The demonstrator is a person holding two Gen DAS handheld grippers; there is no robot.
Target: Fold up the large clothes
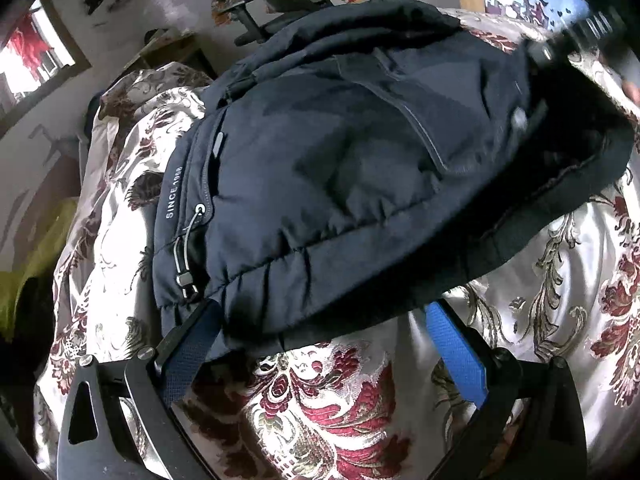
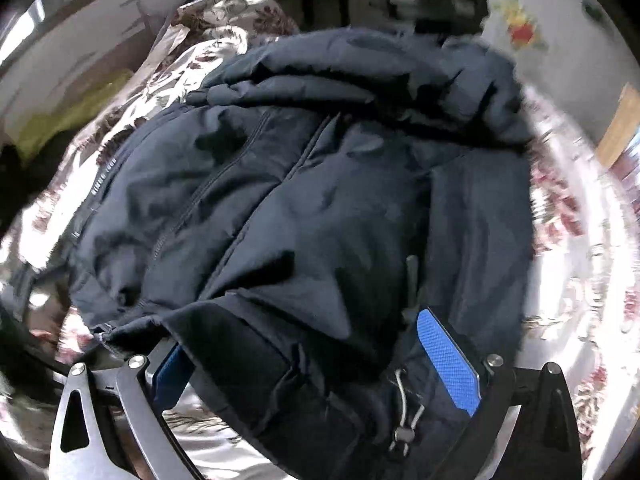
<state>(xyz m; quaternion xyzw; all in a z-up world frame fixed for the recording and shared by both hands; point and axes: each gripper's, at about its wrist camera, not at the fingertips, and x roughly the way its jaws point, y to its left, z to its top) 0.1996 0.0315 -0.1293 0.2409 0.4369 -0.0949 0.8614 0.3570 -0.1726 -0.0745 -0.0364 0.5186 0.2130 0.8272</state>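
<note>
Floral bedspread [image 1: 320, 408] carries a navy padded jacket [image 1: 340, 168]; the left gripper [image 1: 320, 344] and right gripper [image 2: 304, 360] spread wide, the jacket's hem draped between the fingers, unpinched.

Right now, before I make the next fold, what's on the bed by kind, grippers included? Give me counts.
Navy padded jacket: 1
Floral bedspread under it: 1
Grippers, left gripper and right gripper, both with blue pads and jaws spread: 2
Drawcord toggles at the hem, one per view, possibly the same one: 1 or 2
Total: 5 or 6
</note>
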